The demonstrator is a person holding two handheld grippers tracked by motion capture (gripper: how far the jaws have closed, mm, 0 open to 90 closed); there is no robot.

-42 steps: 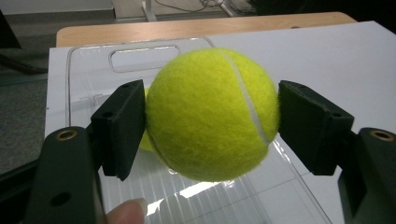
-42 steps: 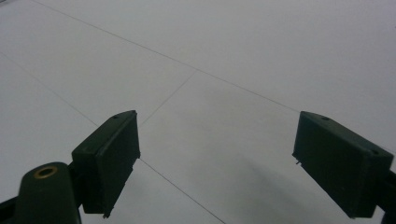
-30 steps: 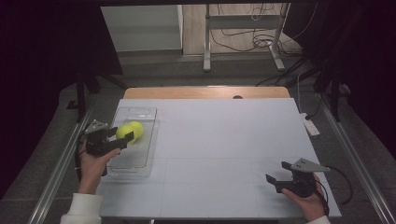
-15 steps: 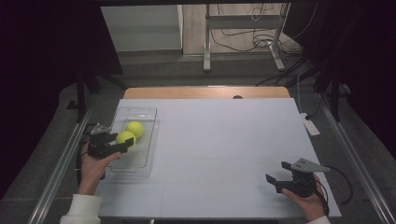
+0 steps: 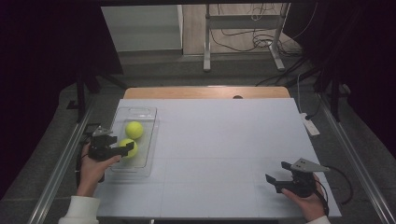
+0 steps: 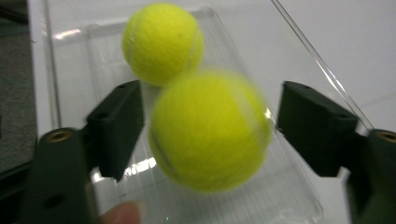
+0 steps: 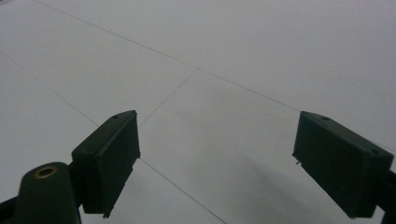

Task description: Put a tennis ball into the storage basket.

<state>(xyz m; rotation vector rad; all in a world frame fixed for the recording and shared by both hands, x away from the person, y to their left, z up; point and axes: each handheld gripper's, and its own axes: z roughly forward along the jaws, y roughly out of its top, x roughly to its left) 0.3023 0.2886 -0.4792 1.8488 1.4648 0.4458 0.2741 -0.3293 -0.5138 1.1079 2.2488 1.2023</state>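
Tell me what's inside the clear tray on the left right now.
Two yellow tennis balls sit in the clear tray: the far ball and the near ball, between the left gripper jaws, which have just opened. The tray floor under the balls is covered.

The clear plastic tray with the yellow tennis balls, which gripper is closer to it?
Left. The left gripper is over the clear plastic tray, jaws just opening around one yellow tennis ball. The right gripper sits far across the white table.
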